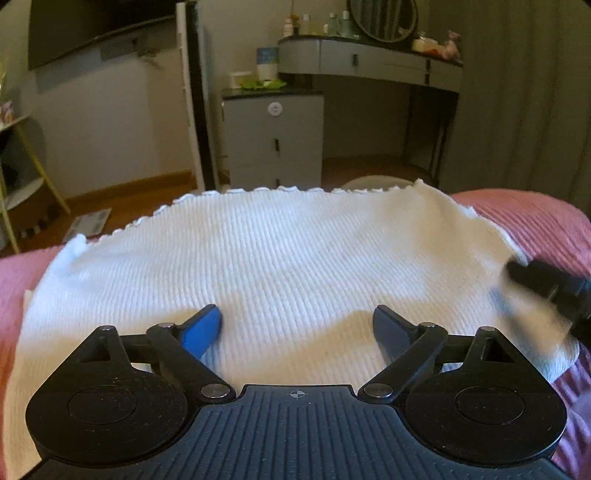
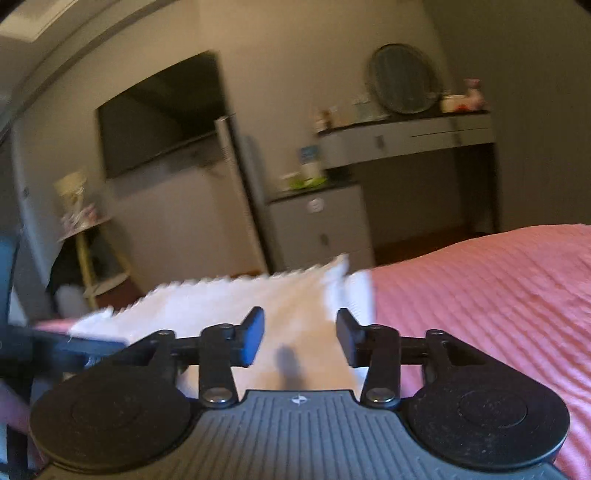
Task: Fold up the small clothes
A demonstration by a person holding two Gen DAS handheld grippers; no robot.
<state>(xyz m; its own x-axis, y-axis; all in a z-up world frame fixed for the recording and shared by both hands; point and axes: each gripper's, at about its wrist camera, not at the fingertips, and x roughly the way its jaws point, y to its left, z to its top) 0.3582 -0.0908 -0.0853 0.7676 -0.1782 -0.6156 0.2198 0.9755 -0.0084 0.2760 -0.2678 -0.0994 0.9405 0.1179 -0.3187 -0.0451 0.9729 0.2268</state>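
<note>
Your white ribbed garment [image 1: 280, 266] lies spread flat on the pink bedspread [image 1: 535, 225], its scalloped hem along the far edge of the bed and its near edge running under your left gripper [image 1: 297, 328]. That gripper hovers low over the near part of the cloth with its jaws spread wide; nothing sits between the 2 fingers [image 1: 203, 330], 1 blue-padded and 1 dark, and whether their tips touch the fabric cannot be told. At the right side of the left wrist view, your right gripper [image 1: 546, 284] shows as a blurred dark shape at the garment's right edge.

In the right wrist view the picture is smeared with motion. Your right gripper [image 2: 300, 332] points across the garment's [image 2: 221, 306] right-hand part, with the cloth's edge and the pink bedspread [image 2: 480, 295] just to its right. Its jaws stand partly open, with white fabric visible in the gap behind them; no cloth is pinched between the fingers [image 2: 253, 338]. A small raised fold [image 2: 336, 284] of the garment stands just beyond the right finger. The left gripper's dark body [image 2: 55, 347] crosses the lower left of this view.

Beyond the bed stand a grey drawer unit [image 1: 273, 136], a curved grey vanity [image 1: 369, 62] with a round mirror [image 1: 384, 18], and a dark wall-mounted screen [image 1: 92, 29].
</note>
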